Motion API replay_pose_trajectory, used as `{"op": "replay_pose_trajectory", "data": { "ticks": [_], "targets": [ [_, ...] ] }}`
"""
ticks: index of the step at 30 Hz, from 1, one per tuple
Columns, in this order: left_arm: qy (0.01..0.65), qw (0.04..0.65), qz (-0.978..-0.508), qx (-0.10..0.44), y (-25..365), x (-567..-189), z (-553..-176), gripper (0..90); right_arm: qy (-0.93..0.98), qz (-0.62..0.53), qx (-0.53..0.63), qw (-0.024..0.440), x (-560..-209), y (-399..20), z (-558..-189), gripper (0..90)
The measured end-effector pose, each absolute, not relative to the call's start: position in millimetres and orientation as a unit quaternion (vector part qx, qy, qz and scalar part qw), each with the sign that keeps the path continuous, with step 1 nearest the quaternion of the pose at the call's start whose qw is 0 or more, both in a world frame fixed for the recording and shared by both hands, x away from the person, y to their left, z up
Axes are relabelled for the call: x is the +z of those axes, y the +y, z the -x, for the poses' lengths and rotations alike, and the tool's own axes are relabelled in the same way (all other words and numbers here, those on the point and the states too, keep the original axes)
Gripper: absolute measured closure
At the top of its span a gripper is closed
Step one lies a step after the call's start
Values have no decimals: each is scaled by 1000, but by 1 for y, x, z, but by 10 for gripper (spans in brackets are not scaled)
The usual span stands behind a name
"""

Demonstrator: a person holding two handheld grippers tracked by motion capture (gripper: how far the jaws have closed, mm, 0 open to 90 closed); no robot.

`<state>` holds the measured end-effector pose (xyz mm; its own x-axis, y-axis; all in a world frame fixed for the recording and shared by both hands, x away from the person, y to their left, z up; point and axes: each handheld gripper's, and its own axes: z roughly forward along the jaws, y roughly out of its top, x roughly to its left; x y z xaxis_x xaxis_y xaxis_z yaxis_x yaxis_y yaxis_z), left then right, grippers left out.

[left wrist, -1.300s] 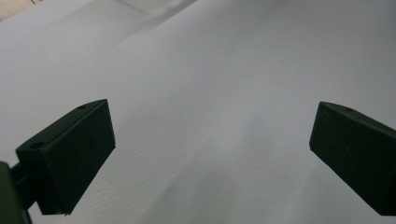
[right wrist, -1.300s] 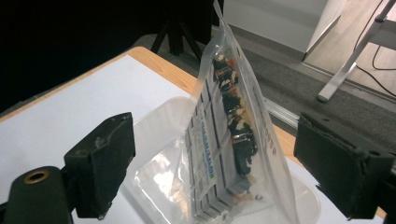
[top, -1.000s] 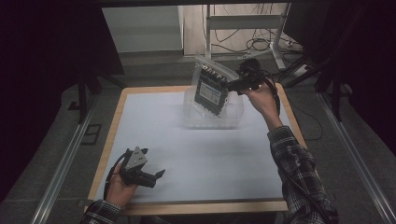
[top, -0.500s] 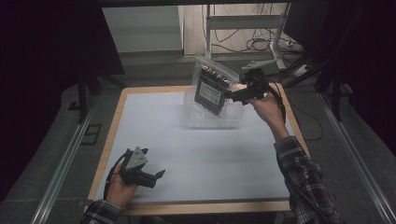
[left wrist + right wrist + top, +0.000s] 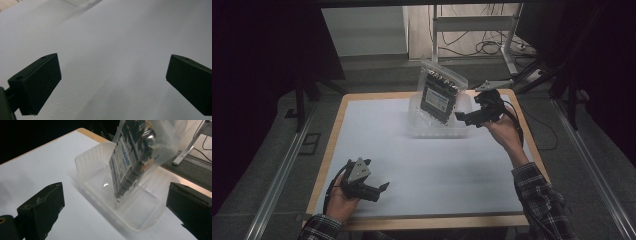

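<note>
Bagged circuit board (image 5: 132, 157) leaning upright in clear tub (image 5: 95, 160); both claws gaping, empty.

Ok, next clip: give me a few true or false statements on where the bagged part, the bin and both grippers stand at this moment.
1. The clear bag with the dark circuit board stands tilted in the clear plastic bin. True.
2. The right gripper is clamped on the bag. False: its fingers stand wide apart, just opened, with the bag out ahead and nothing between them.
3. The left gripper is open over bare white table. True.
4. The bin sits at the near edge of the table, beside the left hand. False: it sits toward the far edge, close to the right gripper.
5. The left gripper holds a second bag. False: nothing is between its fingers.
</note>
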<state>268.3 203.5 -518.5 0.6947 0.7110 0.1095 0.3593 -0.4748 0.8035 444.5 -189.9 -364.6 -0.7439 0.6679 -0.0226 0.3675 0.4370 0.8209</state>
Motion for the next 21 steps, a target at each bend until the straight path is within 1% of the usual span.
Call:
{"op": "replay_pose_trajectory", "data": {
  "ticks": [11,21],
  "targets": [
    [319,397,-830,227,203,-519,-268,0,829,-310,426,189,-380,-200,-417,0],
    [318,396,-831,228,202,-519,-268,0,824,-307,440,182,-395,-210,-394,0]
  ]
}}
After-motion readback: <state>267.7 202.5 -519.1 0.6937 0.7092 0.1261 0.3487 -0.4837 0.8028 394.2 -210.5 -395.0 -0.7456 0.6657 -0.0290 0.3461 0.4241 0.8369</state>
